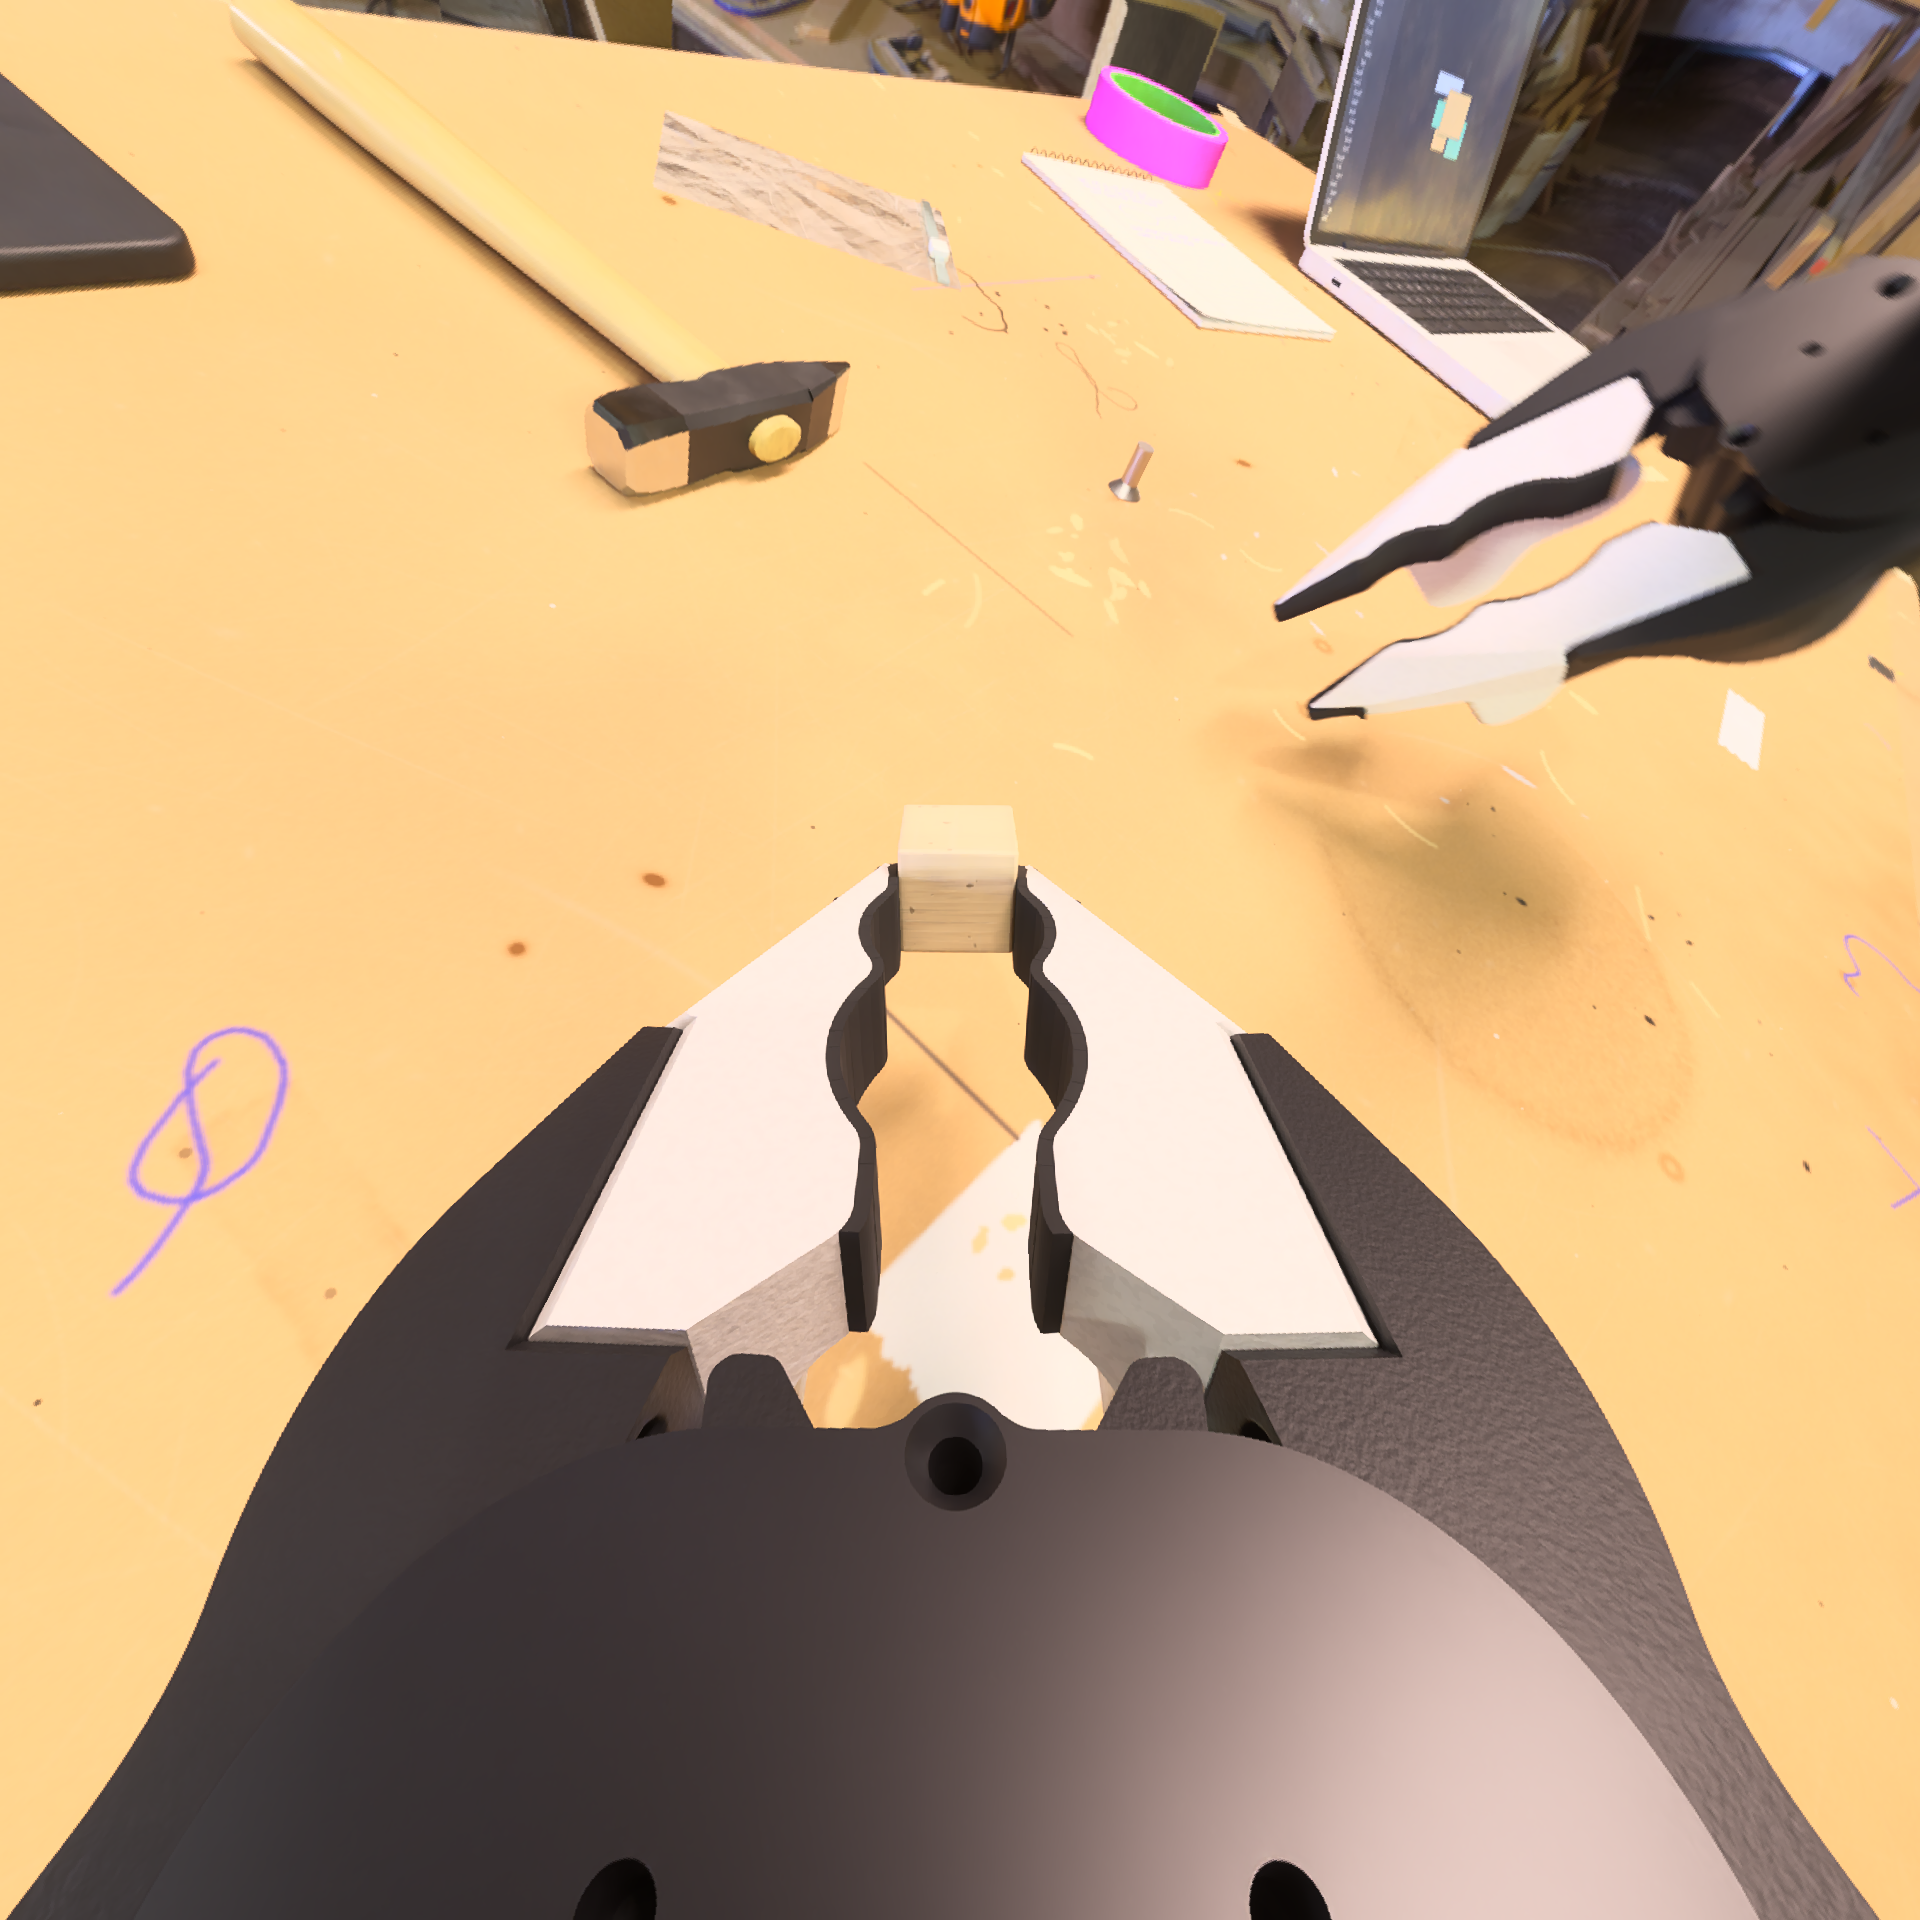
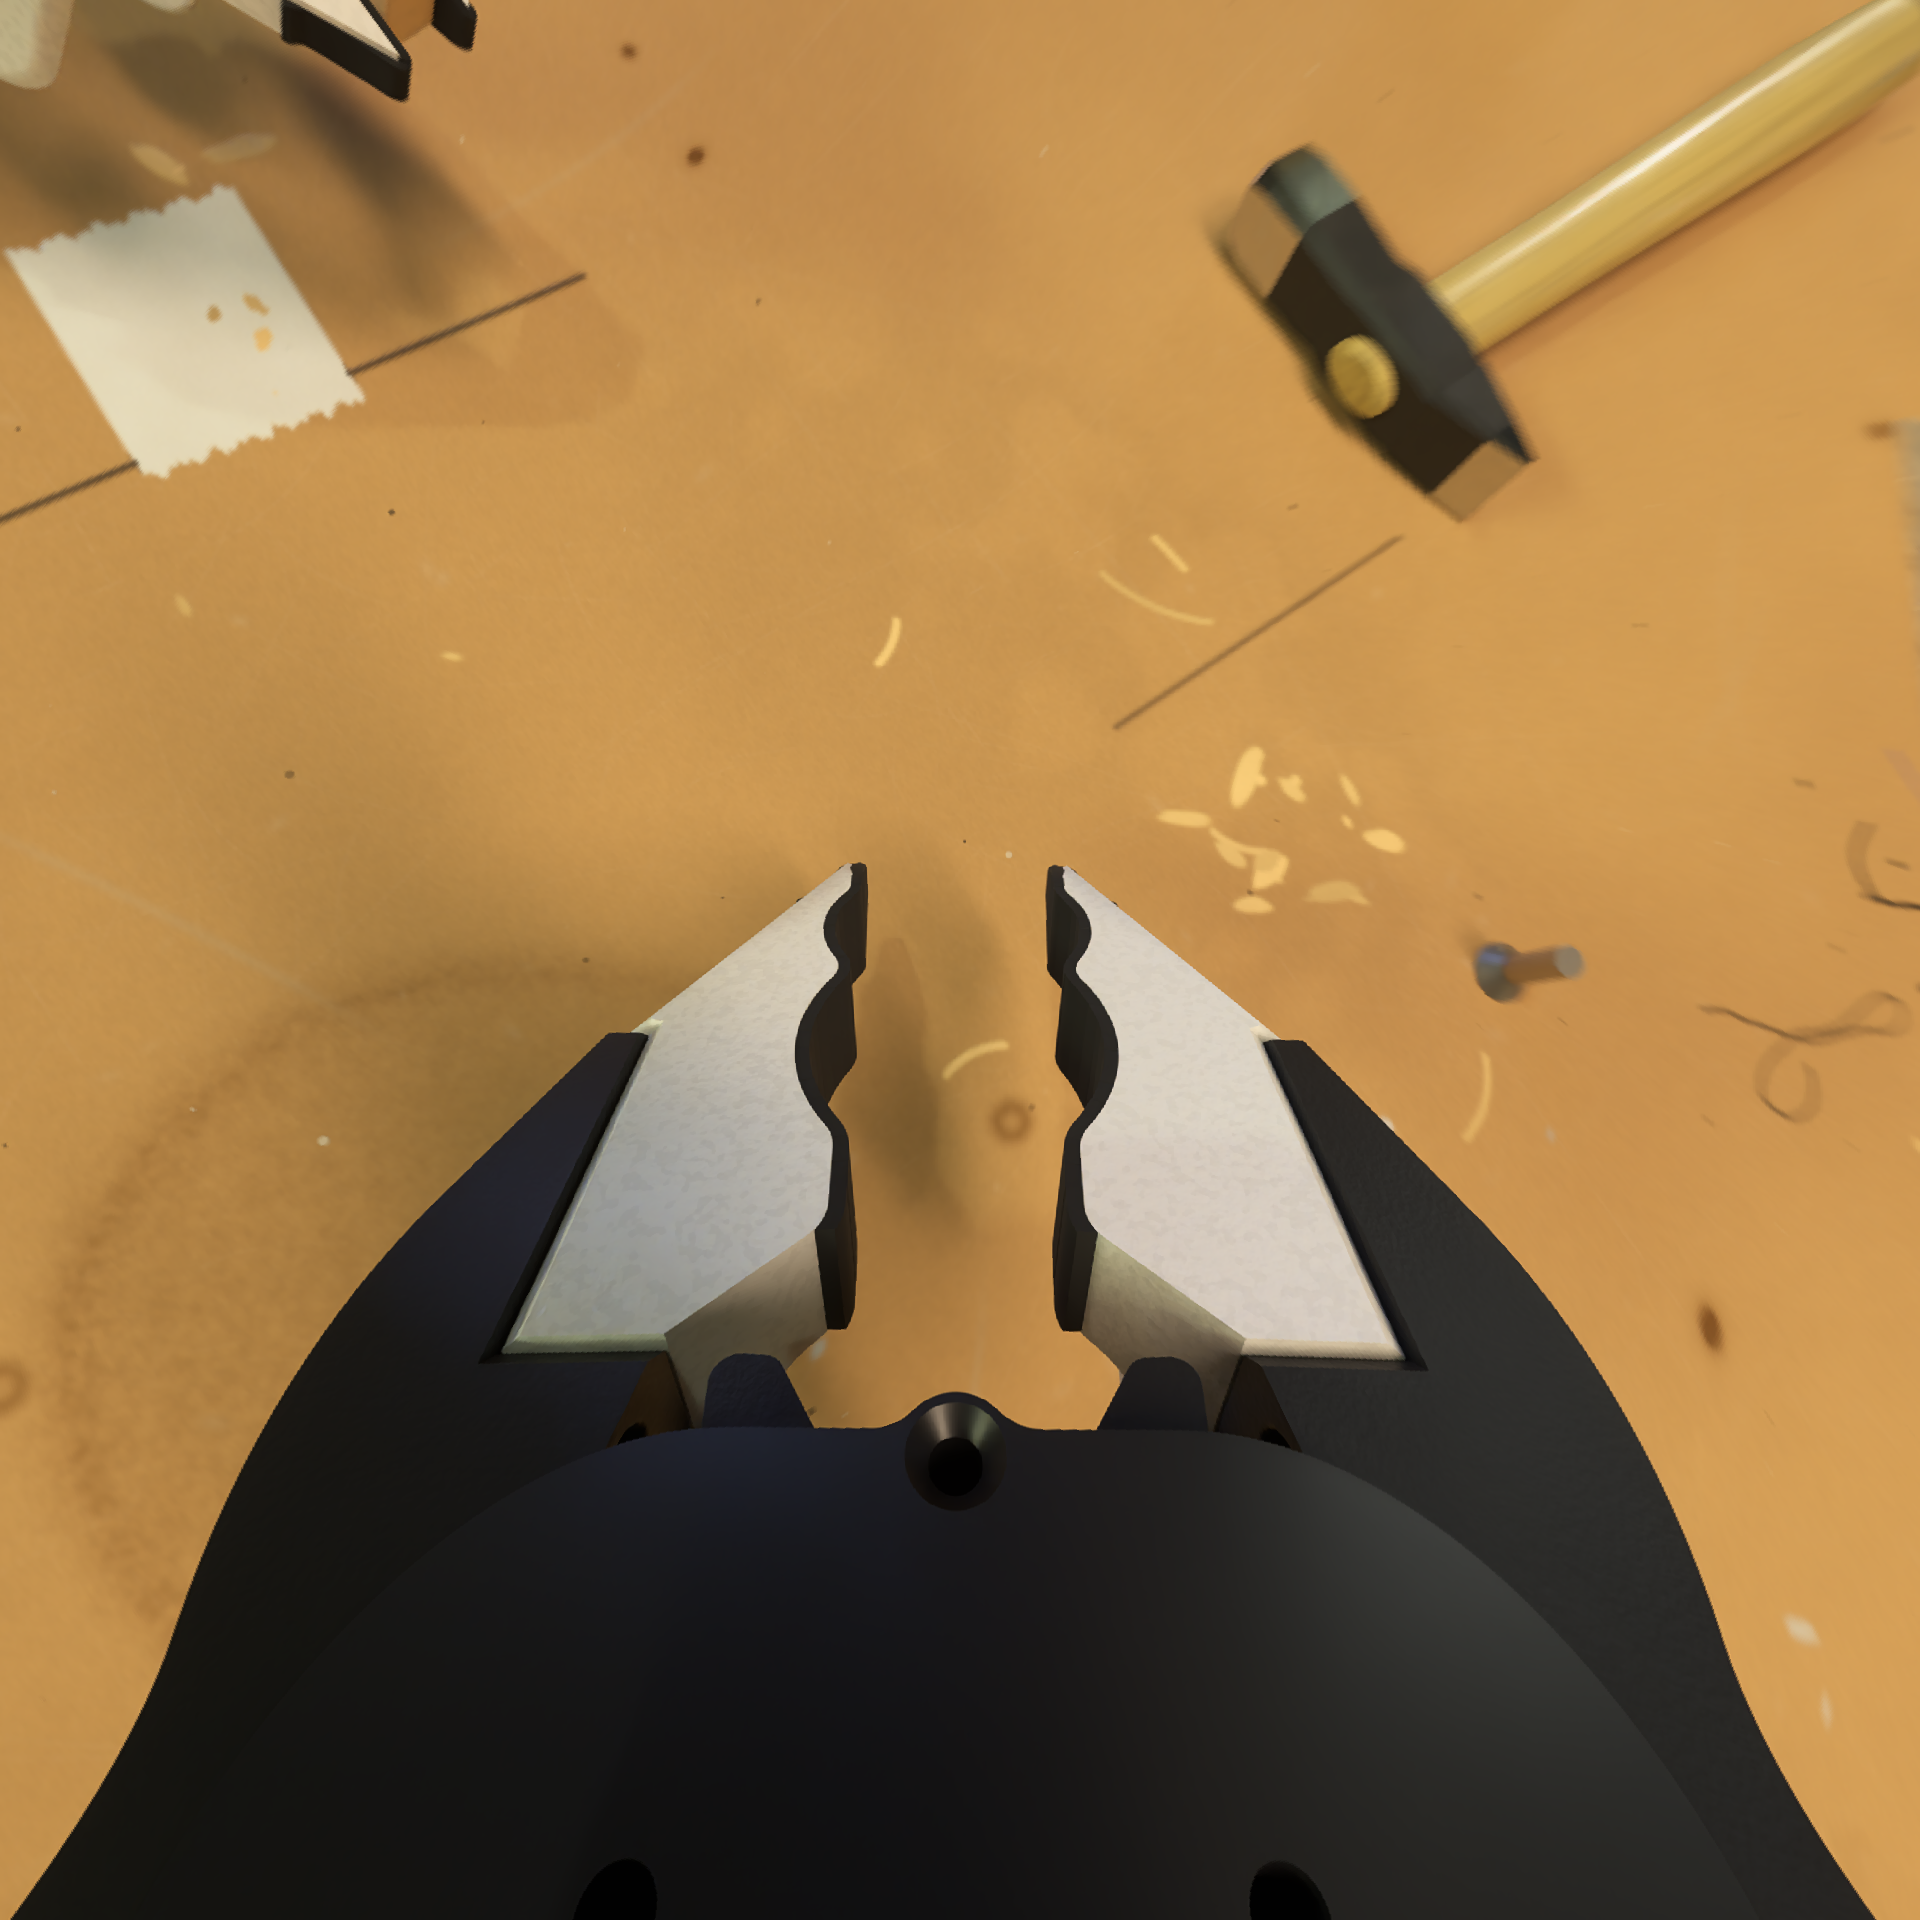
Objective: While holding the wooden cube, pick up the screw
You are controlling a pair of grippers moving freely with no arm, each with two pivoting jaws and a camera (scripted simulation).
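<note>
Left tongs (image 1: 956,904) clamped on the cube (image 1: 956,878) above the worktop (image 1: 416,727), right tongs (image 2: 956,883) spread and empty, screw (image 2: 1525,968) lying on the worktop to their right, hammer (image 2: 1382,332) beyond

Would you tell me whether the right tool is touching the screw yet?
Apart. In the right wrist view, the right tool is open over bare tabletop, and the screw lies well off to its right with clear board between them.
</note>
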